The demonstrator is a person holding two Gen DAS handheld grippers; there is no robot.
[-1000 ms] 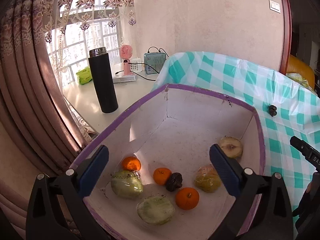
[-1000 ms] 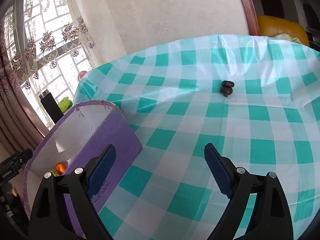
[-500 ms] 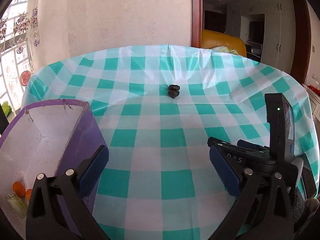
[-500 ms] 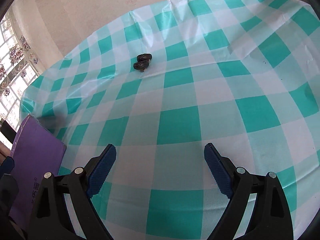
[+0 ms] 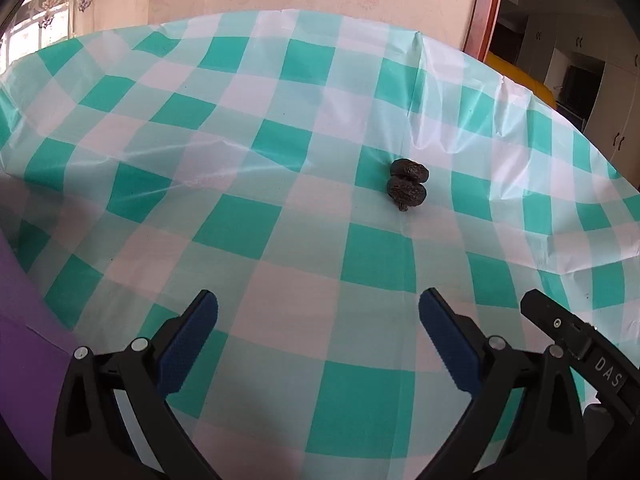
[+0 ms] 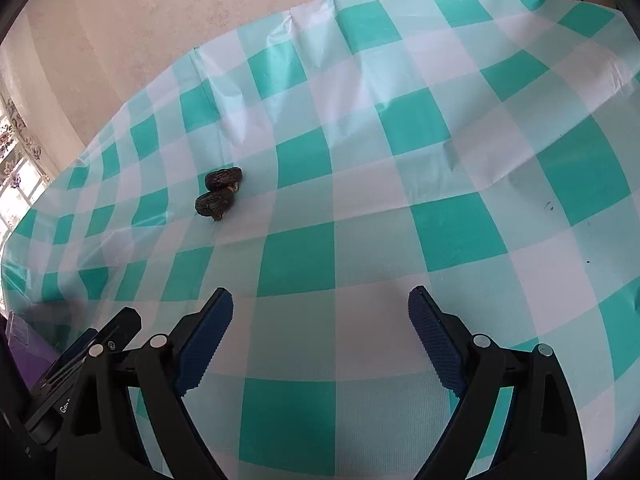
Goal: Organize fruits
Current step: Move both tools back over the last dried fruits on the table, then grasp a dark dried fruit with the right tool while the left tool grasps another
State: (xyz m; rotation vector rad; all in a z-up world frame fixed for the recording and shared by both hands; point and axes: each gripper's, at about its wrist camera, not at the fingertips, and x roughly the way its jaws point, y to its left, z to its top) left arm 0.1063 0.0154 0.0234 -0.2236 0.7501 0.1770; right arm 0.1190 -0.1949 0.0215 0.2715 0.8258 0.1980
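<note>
Two dark wrinkled fruits point(image 5: 407, 184), touching, loose on checked tablecloth point(image 5: 280, 216), well ahead of both tools. Left gripper point(image 5: 318, 316): wide, empty. Right gripper point(image 6: 320, 314): wide, empty.

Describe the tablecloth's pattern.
The tablecloth is a teal-and-white check with paler squares between, glossy and creased; the right wrist view shows it best.
</note>
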